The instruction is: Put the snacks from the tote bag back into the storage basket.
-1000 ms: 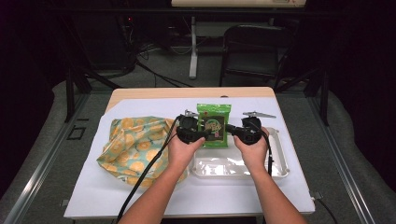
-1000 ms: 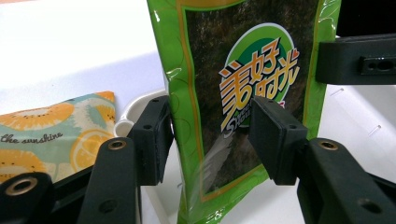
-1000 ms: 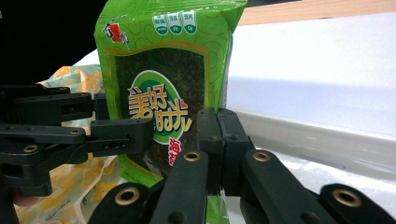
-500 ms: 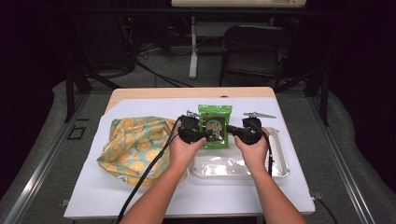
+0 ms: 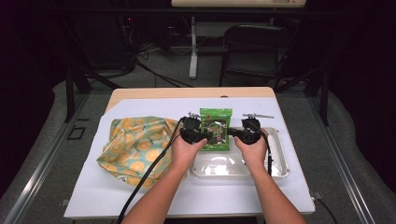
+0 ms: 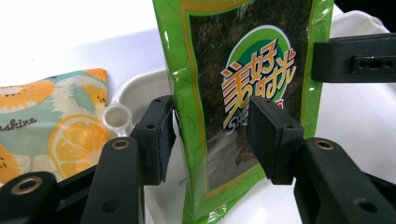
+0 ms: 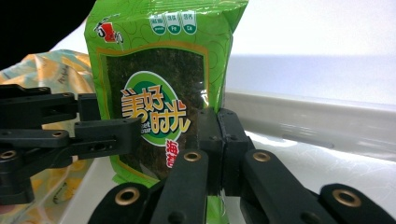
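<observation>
Holding steady since before, right claw (image 7: 219, 149) pinching seaweed packet (image 5: 215, 129), left claw (image 6: 212, 140) spread around it.

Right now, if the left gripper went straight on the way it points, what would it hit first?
The green snack bag: it already stands between the left gripper's open jaws. Beyond it, probably the right gripper pinching the bag's far edge; depth is unclear.

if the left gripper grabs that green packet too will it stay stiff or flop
The packet is thin glossy film, so probably light and slippery. It stands held at one edge by the right gripper, so likely fairly stiff, though it may crinkle.
</observation>
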`<state>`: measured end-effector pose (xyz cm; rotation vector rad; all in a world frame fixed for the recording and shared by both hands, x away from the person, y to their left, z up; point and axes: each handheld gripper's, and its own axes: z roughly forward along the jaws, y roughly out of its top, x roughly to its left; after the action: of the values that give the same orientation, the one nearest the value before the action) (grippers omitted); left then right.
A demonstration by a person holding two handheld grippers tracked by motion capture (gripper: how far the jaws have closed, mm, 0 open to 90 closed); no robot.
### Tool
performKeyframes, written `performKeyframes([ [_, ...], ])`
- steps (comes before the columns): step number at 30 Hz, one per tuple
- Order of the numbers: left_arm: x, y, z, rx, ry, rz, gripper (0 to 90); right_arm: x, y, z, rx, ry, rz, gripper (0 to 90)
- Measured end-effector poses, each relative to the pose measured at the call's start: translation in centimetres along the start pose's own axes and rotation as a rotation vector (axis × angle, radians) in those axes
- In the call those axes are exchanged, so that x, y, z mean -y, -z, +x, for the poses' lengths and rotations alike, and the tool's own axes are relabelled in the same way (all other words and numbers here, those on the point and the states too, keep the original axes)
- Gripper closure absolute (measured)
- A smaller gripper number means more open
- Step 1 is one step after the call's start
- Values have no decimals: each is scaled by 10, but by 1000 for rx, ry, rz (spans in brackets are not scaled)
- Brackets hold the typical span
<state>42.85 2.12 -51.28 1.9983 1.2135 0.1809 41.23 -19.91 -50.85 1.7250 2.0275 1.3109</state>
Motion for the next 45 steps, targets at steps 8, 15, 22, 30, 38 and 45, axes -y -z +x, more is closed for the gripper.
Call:
performKeyframes([
  [8,0,0,2,-9,3,5,516,1,-6,-7,2,-43,7,896],
  [15,2,0,2,-39,-12,8,535,1,-9,-8,-8,-43,10,893],
  [22,1,3,3,-42,-16,22,537,2,-14,-7,7,-42,12,887],
  [30,0,3,4,-45,-11,6,550,3,-19,-7,12,-47,28,885],
  [38,1,1,6,-46,-16,9,534,6,-22,-7,13,-67,50,827],
  [45,0,8,6,-75,-30,3,517,5,-18,-5,22,-41,19,677],
])
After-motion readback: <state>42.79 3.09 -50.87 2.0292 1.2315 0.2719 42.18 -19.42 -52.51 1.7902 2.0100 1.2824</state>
